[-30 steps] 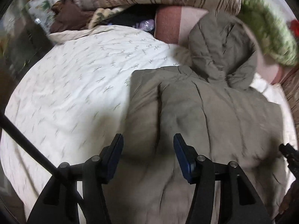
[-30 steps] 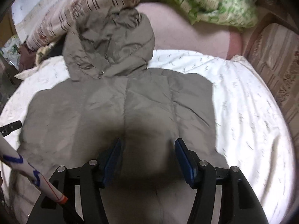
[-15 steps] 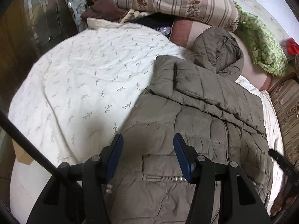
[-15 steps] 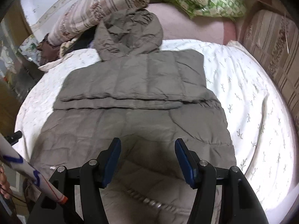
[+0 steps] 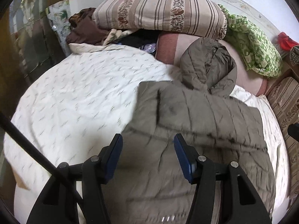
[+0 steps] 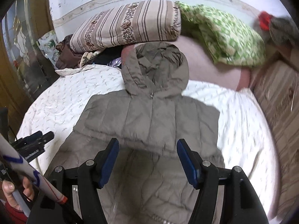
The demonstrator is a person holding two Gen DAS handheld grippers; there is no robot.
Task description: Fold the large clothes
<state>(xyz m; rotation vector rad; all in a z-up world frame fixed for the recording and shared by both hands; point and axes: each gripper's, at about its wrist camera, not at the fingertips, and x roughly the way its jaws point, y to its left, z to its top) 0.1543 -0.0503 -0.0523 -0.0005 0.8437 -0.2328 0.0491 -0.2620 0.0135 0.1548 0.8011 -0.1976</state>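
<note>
grey-brown quilted hooded puffer jacket (image 6: 149, 119) lies flat on white leaf-print bed sheet (image 5: 78, 97), sleeves folded across chest, hood toward striped floral pillow (image 5: 160, 13). left tool (image 5: 148, 155) and right tool (image 6: 147, 158) above jacket, both spread, grasping nothing.

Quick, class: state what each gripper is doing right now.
Left gripper: open, holding nothing, above the jacket.
Right gripper: open, holding nothing.

Olive padded jacket (image 5: 196, 130) flat on white bedspread (image 5: 84, 97), left gripper (image 5: 148, 155) spread above it
</note>
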